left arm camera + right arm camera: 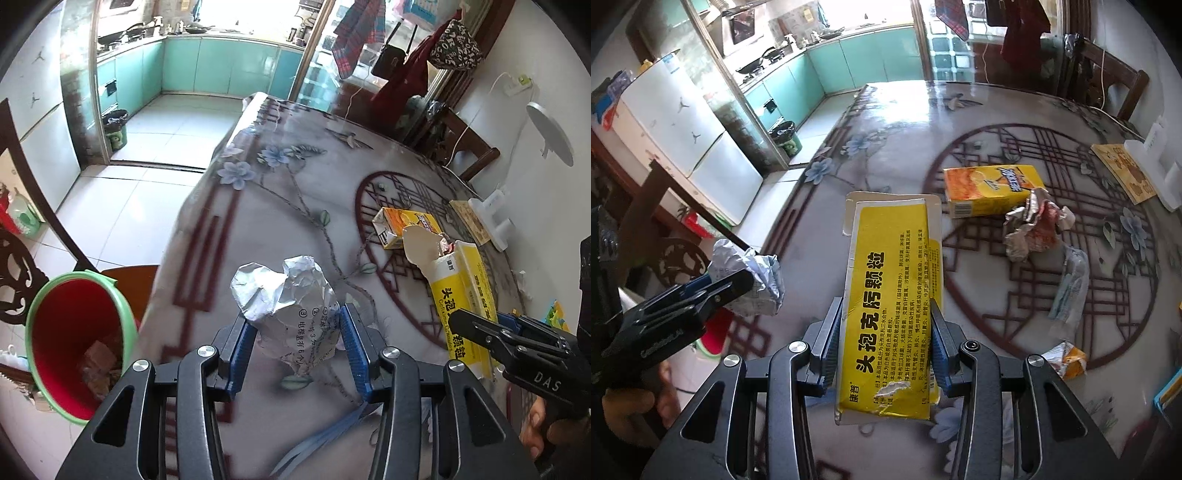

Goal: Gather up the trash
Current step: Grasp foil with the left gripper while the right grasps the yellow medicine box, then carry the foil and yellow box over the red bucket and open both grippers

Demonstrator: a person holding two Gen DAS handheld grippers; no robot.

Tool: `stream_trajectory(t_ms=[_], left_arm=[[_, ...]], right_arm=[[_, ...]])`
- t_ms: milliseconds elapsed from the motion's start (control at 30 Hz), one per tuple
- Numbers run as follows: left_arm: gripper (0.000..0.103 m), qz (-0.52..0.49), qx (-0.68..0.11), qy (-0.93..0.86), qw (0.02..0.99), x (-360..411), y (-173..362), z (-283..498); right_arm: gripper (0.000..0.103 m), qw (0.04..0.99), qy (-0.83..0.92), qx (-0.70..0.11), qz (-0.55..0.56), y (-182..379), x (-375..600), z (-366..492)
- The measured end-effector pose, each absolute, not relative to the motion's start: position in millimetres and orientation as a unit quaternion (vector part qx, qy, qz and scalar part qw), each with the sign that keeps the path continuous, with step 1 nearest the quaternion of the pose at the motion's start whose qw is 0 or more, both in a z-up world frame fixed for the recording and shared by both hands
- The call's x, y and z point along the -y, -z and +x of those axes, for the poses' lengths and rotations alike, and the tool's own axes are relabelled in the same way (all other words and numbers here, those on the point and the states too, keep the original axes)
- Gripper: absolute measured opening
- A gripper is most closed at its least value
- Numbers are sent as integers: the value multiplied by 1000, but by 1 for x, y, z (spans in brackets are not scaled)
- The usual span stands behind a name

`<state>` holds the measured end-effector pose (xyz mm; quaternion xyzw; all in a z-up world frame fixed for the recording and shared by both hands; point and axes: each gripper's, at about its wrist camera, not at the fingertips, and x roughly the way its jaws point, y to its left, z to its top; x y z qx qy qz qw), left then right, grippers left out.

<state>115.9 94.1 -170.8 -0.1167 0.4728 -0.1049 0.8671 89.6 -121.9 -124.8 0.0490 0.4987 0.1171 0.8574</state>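
Right now we hold a piece of trash in each pair of tongs. In the left wrist view, our left tongs [297, 341] pinch a crumpled paper ball [286, 295], silvery with some printed text, between the blue pads; it sits just ahead of the camera, above the desk [258, 206] with its flower-patterned cover. At 9 o'clock from the ball, off the desk edge and lower down, stands a red bin with a green rim [75, 343], with some brown scraps inside. At 3 o'clock we see the right tongs side-on, gripping the yellow medicine box [463, 295].

In the right wrist view, our right tongs [884, 343] clamp that flattened yellow medicine box by its long edges, its torn flap pointing toward 12 o'clock. At 9 o'clock the left tongs appear with the paper ball in their grip.

Farther out on the desk, at 2 o'clock from the box, lies a crumpled foil wrapper [1036, 229], touching an orange-yellow carton [993, 188] just behind it. At 3 o'clock a clear plastic wrapper [1069, 284] lies flat, and nearer us, at 4 o'clock, a small torn orange packet [1069, 360].

Beyond the desk's far edge, toward 11 o'clock, the tiled floor leads to turquoise kitchen cabinets [864, 59], with a white fridge [687, 125] at 10 o'clock.
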Motion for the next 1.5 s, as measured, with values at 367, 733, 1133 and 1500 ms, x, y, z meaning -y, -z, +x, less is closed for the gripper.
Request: stream_trajectory(t_ms=[367,733,1133,1500], left_arm=[[44,-121,-459,84,876,-152,154,95],[44,-116,-438,71,889,-204,139,80],[44,-108,-415,61,901,-250,127,70],[44,-111,-404,15,908,-294,134,59]], right_arm=[[40,863,-121,-489,40,115,79,80],[40,873,-103,-476,33,104,43,70],[40,884,-103,-456,20,91,1,68],[40,889,-116,-442,-13,83,-40,65]])
